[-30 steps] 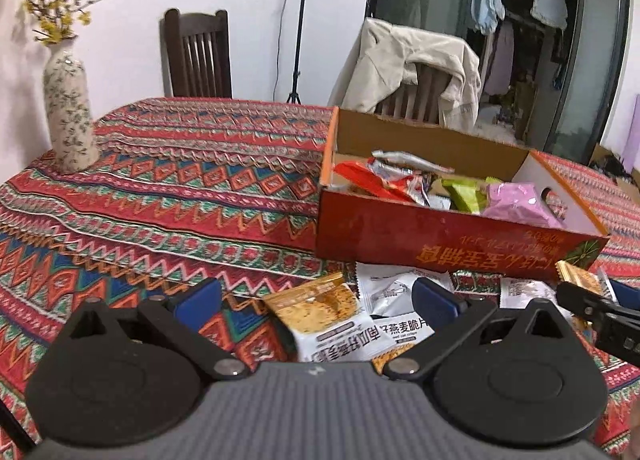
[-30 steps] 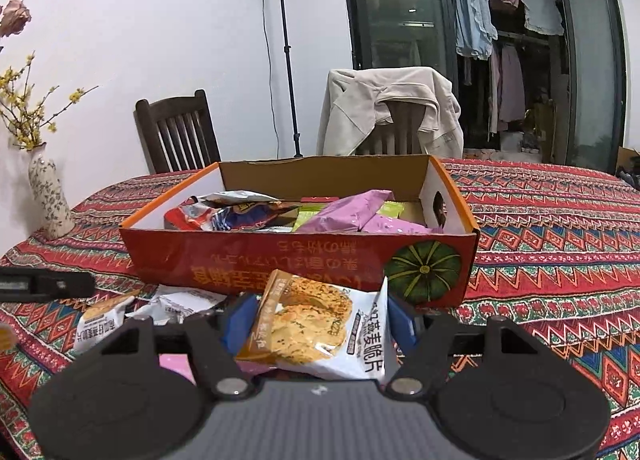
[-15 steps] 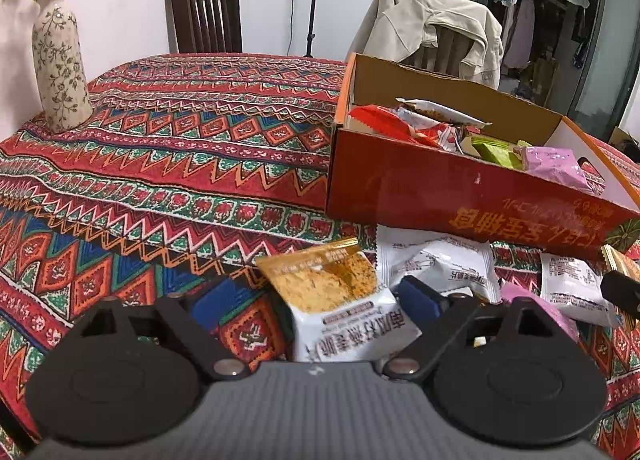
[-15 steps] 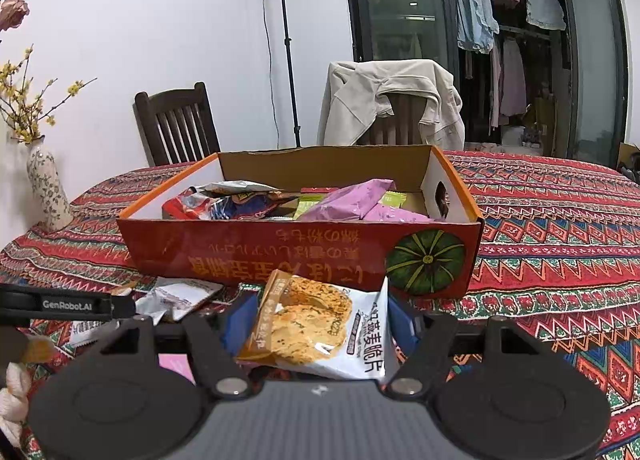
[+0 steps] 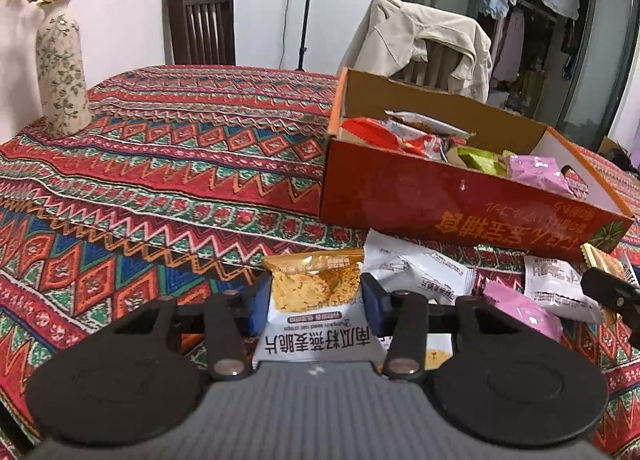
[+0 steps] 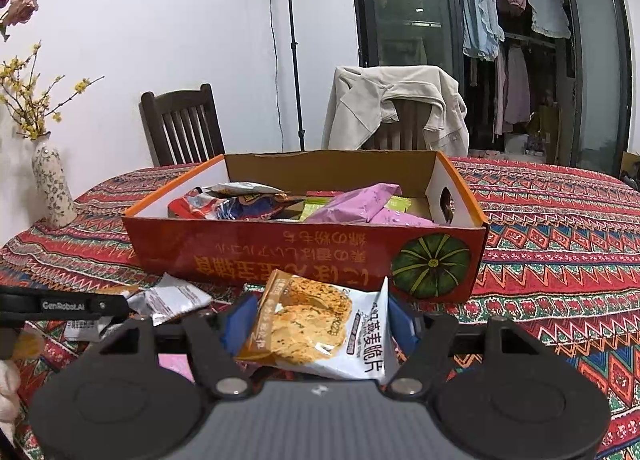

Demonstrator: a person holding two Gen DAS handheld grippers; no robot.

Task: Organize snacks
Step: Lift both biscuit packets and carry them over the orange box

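Left tool (image 5: 316, 302) has just been closing and now pinches a crisp packet (image 5: 314, 288) on the worktop (image 5: 160, 163); right tool (image 6: 316, 324) grips another packet (image 6: 316, 330). Lift straight, clear the box (image 5: 440, 199) wall at 1 o'clock, then release inside.

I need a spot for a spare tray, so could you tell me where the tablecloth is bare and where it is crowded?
The cloth is bare between the vase and the box, and right of the box, beyond its pumpkin end. It is crowded along the box's near side: white packets, a pink packet and both grippers.
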